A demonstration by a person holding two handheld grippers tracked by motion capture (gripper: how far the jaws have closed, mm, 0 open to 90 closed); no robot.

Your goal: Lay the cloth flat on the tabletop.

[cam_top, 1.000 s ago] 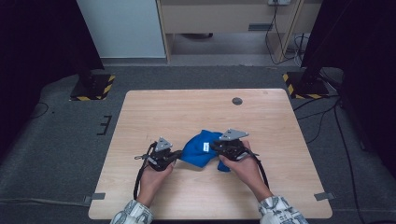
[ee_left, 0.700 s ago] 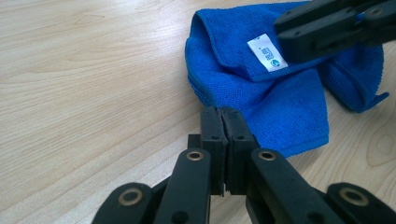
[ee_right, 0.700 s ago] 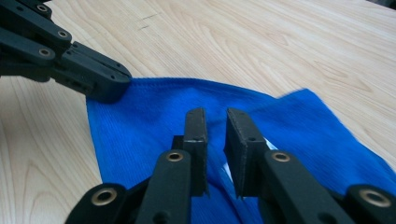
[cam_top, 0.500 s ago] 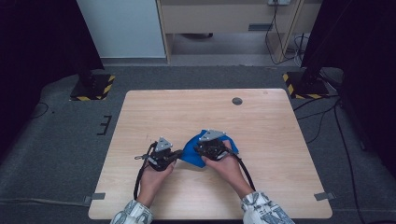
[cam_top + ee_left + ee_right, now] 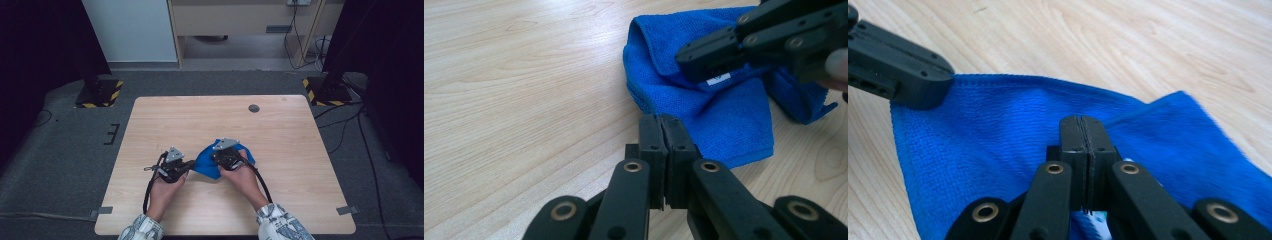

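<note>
— High view first: what lies on the pale wood-grain table [image 5: 300, 165]?
— Near the front edge, a soft, nubby blue cloth [image 5: 207, 162], folded into a rough wedge.
— And the hands?
— Left gripper [image 5: 663, 131] sits low at the cloth's corner, jaws pressed together on nothing. Right gripper [image 5: 1082, 134] rests over the cloth; its jaws have just been closing and now meet, perhaps nipping a fold.
— Anything else?
— A small dark round disc [image 5: 254, 108] toward the far edge.

even soft light, dark blurry surroundings

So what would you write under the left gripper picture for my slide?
The shut left gripper rests at the edge of a folded blue cloth while the right gripper presses on the cloth from above.
</note>
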